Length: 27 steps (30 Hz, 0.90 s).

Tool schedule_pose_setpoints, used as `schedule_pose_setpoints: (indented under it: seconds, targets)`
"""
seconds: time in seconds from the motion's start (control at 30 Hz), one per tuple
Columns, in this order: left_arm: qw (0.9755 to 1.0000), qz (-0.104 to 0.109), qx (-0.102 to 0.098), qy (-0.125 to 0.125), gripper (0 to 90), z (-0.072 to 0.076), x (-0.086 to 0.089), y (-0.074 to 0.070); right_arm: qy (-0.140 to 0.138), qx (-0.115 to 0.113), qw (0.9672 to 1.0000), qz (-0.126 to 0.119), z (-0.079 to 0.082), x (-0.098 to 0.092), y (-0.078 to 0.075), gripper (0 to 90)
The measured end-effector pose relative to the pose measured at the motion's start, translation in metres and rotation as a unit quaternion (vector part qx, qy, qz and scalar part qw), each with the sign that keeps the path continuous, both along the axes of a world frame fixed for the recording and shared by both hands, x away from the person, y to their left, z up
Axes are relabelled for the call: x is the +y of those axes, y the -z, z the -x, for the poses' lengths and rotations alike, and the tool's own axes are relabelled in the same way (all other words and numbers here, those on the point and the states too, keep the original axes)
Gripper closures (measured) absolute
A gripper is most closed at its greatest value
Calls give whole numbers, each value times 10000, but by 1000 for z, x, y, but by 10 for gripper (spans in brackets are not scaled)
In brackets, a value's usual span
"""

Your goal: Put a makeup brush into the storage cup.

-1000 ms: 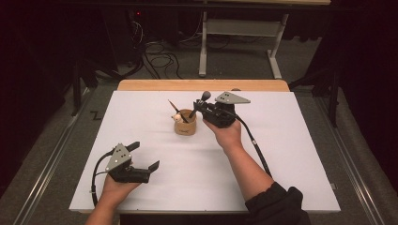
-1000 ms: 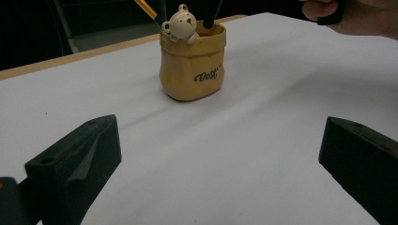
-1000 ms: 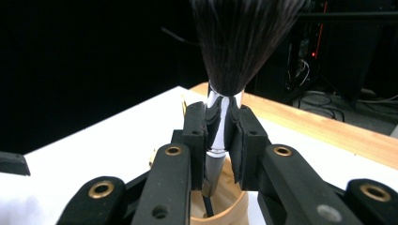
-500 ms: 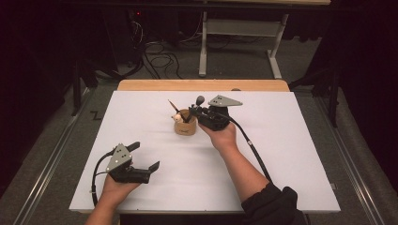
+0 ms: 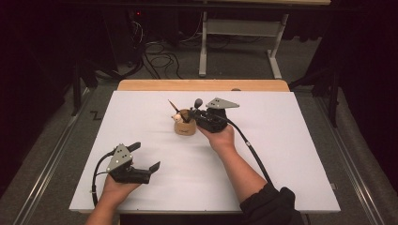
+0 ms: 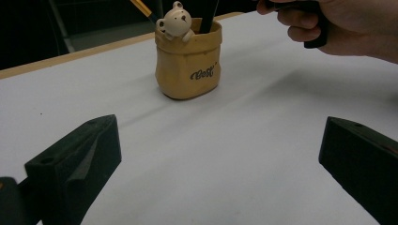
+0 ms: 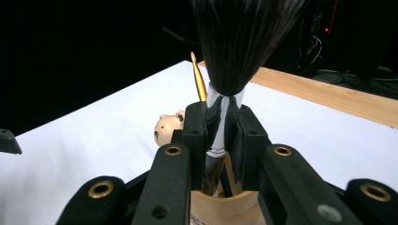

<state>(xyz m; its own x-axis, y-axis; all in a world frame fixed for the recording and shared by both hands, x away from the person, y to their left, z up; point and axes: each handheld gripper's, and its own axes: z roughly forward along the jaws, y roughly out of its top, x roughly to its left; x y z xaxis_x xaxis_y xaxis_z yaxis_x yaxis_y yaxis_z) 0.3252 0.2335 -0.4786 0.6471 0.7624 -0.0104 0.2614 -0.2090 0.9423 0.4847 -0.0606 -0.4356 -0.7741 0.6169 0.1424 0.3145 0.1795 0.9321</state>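
Note:
A tan sack-shaped cup (image 5: 185,127) with a small bear figure (image 5: 178,118) on its rim stands mid-table and holds a pencil (image 5: 174,107). My right gripper (image 5: 197,115) sits just right of the cup, shut on the silver ferrule of a black-bristled brush (image 5: 198,102). In the right gripper view the jaws (image 7: 224,126) clamp the brush (image 7: 244,37) upright, its handle reaching down into the cup (image 7: 234,211). My left gripper (image 5: 146,155) rests near the front left, open and holding nothing. The left gripper view has its jaws (image 6: 220,140) spread wide, facing the cup (image 6: 187,65).
The white table top (image 5: 291,154) has a wooden strip (image 5: 202,85) along its far edge. A cable (image 5: 253,154) trails from the right gripper along the forearm. Table legs and floor cables (image 5: 159,58) lie beyond the far edge.
My right gripper has carried the brush a little to the left, bringing it over the cup. The left gripper has stayed put.

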Motion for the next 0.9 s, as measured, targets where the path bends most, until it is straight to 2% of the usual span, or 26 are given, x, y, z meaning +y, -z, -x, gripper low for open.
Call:
schedule_pose_setpoints:
  seconds: [0.4, 0.47, 0.5, 0.57, 0.63, 0.73, 0.9]
  targets:
    - [10000, 19, 1, -6, 3, 0, 0, 0, 42, 69, 10000, -9, -2, 1, 9, 789]
    - [10000, 15, 2, -6, 3, 0, 0, 0, 43, 20, 10000, -7, -1, 1, 9, 772]
    - [10000, 15, 4, -6, 3, 0, 0, 1, 25, -63, 10000, -33, -1, 0, 9, 700]
    - [10000, 16, 5, -4, 3, 0, 0, 1, -7, -18, 9998, -183, -1, 0, 8, 552]
    - [10000, 14, 8, 4, 3, 0, 0, 1, -73, -47, 9996, -265, -1, -1, 7, 511]
    - [10000, 16, 8, 5, 3, 0, 0, 1, -82, -63, 9996, -265, 0, -2, 5, 445]
    - [10000, 4, 22, 3, 3, -1, 0, 1, 31, -85, 9995, -302, 1, -4, 2, 332]
